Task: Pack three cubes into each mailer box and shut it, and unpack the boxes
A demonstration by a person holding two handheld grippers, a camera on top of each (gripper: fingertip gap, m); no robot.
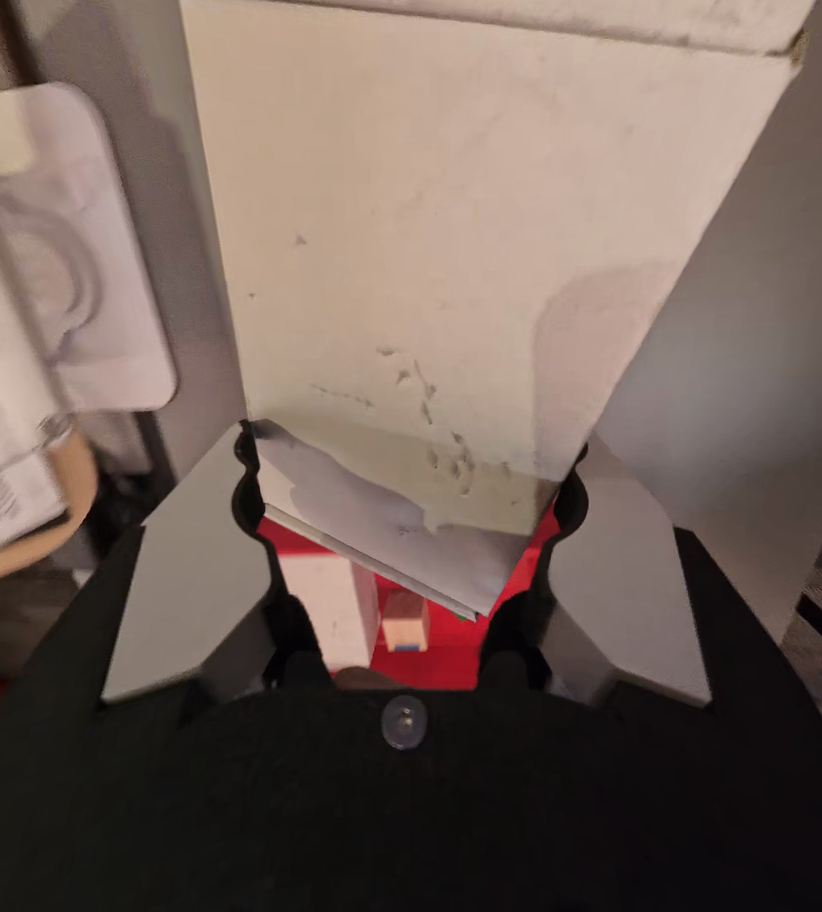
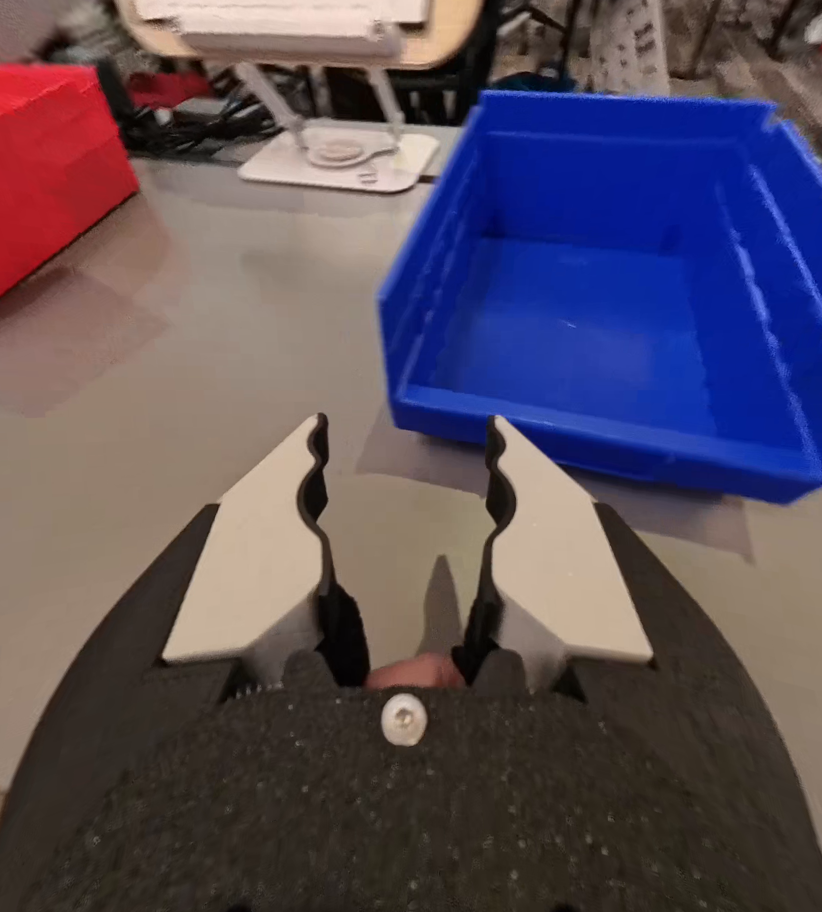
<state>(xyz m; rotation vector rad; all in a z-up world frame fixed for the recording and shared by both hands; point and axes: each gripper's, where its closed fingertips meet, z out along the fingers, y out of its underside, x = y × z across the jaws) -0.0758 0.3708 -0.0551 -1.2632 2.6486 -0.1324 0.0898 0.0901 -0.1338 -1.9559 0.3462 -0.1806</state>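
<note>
Dim warm indoor light, soft shadows, blurred edges, wide-angle distortion

Left wrist cam's jammed right up against a white box (image 1: 448, 247), looking down. Our right one looks across the table (image 2: 226, 345), well back. Both catch the red bin (image 2: 29, 187).

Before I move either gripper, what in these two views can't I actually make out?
- Left wrist view: the white box between the left gripper fingers hides its own contents; no cube count possible.
- Left wrist view: the red bin shows only through the finger gap; one wooden cube is visible, the rest blocked.
- Right wrist view: the red bin is cut by the left edge, inside unseen.
- Right wrist view: the blue bin is blurred, its right side cropped. The right gripper holds nothing.
</note>
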